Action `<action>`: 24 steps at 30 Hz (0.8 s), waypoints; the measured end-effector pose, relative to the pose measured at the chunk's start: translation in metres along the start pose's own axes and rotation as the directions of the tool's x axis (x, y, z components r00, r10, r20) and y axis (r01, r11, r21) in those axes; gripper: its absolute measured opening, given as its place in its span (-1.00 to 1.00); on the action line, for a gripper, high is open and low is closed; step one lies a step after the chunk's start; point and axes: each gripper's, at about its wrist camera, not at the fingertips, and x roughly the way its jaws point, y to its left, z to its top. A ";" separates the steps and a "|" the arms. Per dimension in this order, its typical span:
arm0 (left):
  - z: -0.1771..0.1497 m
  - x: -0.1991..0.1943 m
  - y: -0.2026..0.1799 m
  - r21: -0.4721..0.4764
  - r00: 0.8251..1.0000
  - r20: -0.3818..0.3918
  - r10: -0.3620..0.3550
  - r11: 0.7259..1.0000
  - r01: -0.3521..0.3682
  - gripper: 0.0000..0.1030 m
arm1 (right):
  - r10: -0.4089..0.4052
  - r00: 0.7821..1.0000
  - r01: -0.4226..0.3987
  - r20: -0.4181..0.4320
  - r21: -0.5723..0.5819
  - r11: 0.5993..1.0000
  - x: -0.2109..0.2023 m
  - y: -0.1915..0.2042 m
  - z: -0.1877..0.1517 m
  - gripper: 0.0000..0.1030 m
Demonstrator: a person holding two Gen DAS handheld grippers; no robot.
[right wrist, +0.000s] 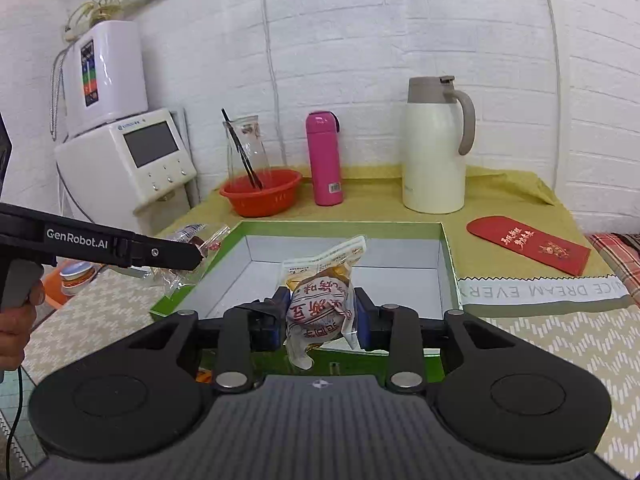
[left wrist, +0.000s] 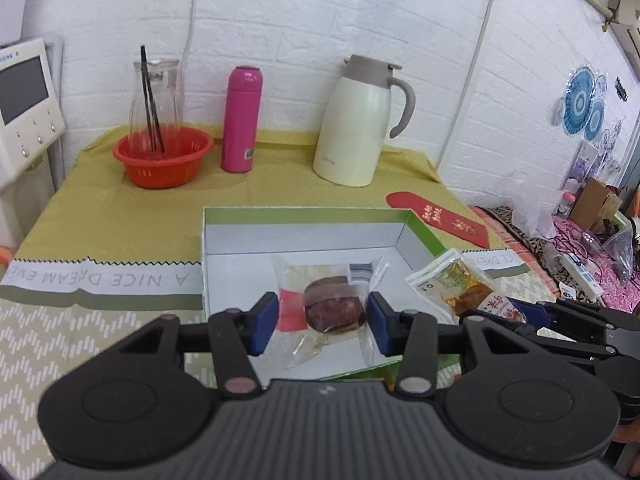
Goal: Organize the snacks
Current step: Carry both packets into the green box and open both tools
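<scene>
The left gripper (left wrist: 323, 322) was clenched on a clear plastic packet holding a dark brown round pastry (left wrist: 334, 308), its blue pads pressing the wrapper from both sides. The packet hung over the near part of an open shallow cardboard box with green outer walls and a white interior (left wrist: 304, 236); no other snack was visible inside it.

The right gripper (right wrist: 321, 314) was clenched on a white-and-clear wrapped round snack printed with red characters (right wrist: 320, 304), the wrapper's top tail standing upright above the pads. This snack was held over the near edge of the same box (right wrist: 448, 264). In the left wrist view, the right gripper's packet (left wrist: 460, 284) appeared just beside the box's right wall.

The box lay on a table covered with a mustard-yellow cloth (left wrist: 120, 208) and a patterned runner bearing lettering (left wrist: 92, 280).

Along the back wall stood a red plastic colander basket (left wrist: 162, 158) containing a clear glass jug with black straws (left wrist: 156, 96), a pink cylindrical flask (left wrist: 241, 120), and a cream thermal carafe with a grey handle (left wrist: 360, 124). A red envelope with gold characters (left wrist: 440, 218) lay to the right of the box.

A hand (right wrist: 16, 320) gripping the left tool's handle was visible at the left edge of the right wrist view.
</scene>
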 end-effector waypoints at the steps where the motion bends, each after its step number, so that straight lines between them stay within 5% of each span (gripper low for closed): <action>1: 0.001 0.011 0.002 -0.006 1.000 -0.018 0.001 1.000 -0.001 -0.10 | 0.003 1.000 -0.003 -0.018 0.003 1.000 0.009 -0.003 0.000 0.12; 11: 0.005 0.075 0.016 0.014 0.991 -0.125 0.038 0.999 -0.037 -0.04 | 0.041 0.986 -0.036 -0.160 0.037 0.999 0.075 -0.021 -0.003 0.13; 14: 0.005 0.080 0.020 -0.002 0.994 -0.105 0.026 1.000 -0.026 0.40 | 0.052 0.980 -0.051 -0.194 0.012 0.999 0.086 -0.020 -0.004 0.17; 15: 0.005 0.077 0.023 -0.024 0.997 -0.081 0.016 1.000 -0.018 0.60 | 0.059 0.981 -0.061 -0.183 -0.003 0.998 0.086 -0.019 -0.003 0.50; 17: 0.007 0.072 0.024 -0.067 0.998 -0.048 0.030 0.997 -0.033 0.68 | 0.066 0.987 -0.070 -0.145 -0.025 0.997 0.078 -0.018 -0.003 1.00; 24: 0.011 0.046 0.018 -0.081 0.995 -0.009 0.098 0.992 -0.099 0.73 | 0.019 1.000 -0.020 -0.024 -0.029 0.999 0.041 -0.028 0.008 1.00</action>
